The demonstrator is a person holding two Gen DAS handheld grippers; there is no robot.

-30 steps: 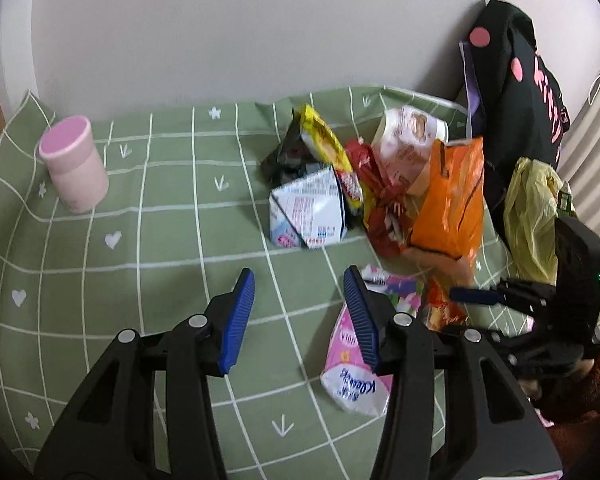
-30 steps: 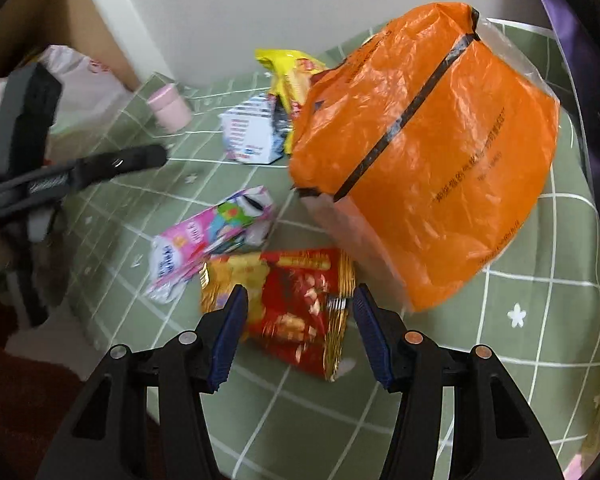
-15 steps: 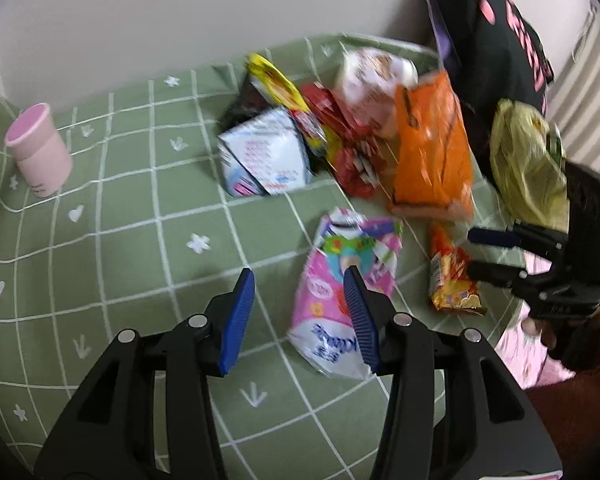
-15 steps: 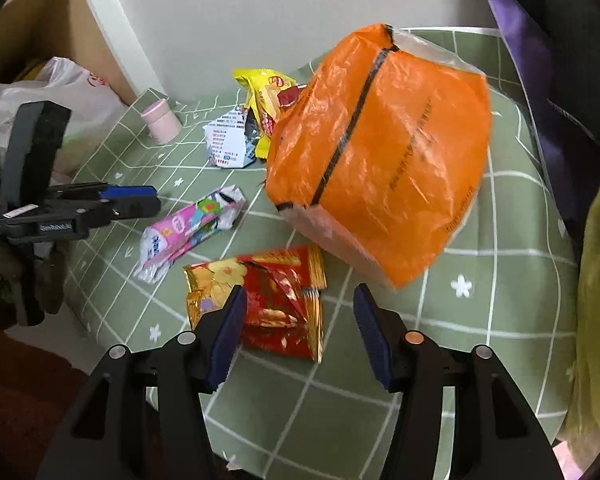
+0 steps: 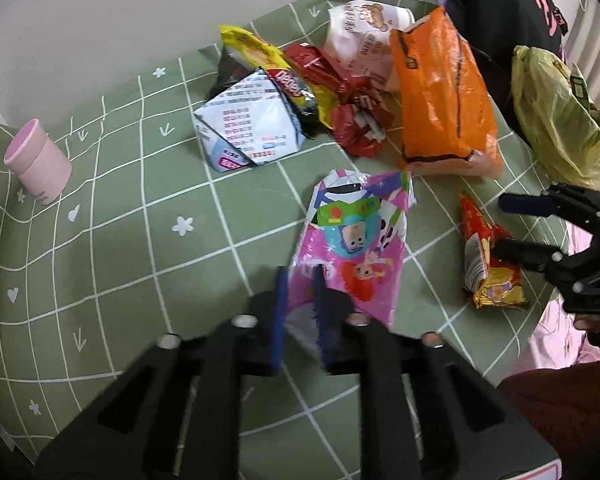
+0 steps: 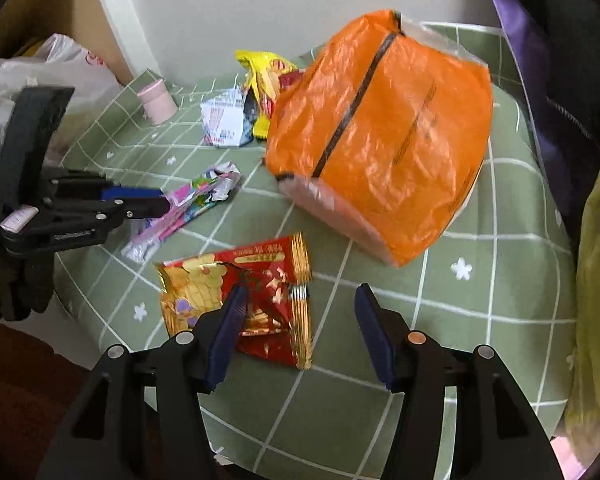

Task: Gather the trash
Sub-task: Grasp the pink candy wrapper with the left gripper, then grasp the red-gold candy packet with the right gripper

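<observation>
Looks like a home, a lived-in room. Small table under a green cloth (image 5: 112,248) printed with a white grid, hearts and stars, pushed against a plain pale wall (image 5: 140,12). Snack wrappers (image 5: 352,240) and an orange bag (image 6: 380,128) strewn across it, a pink cup (image 5: 38,162) at the far left. Dark clothing (image 5: 512,8) with pink print hanging at the far right, a yellow bag (image 5: 552,120) beside it. White plastic bag (image 6: 48,76) and a cardboard box (image 6: 60,8) off to the left.
</observation>
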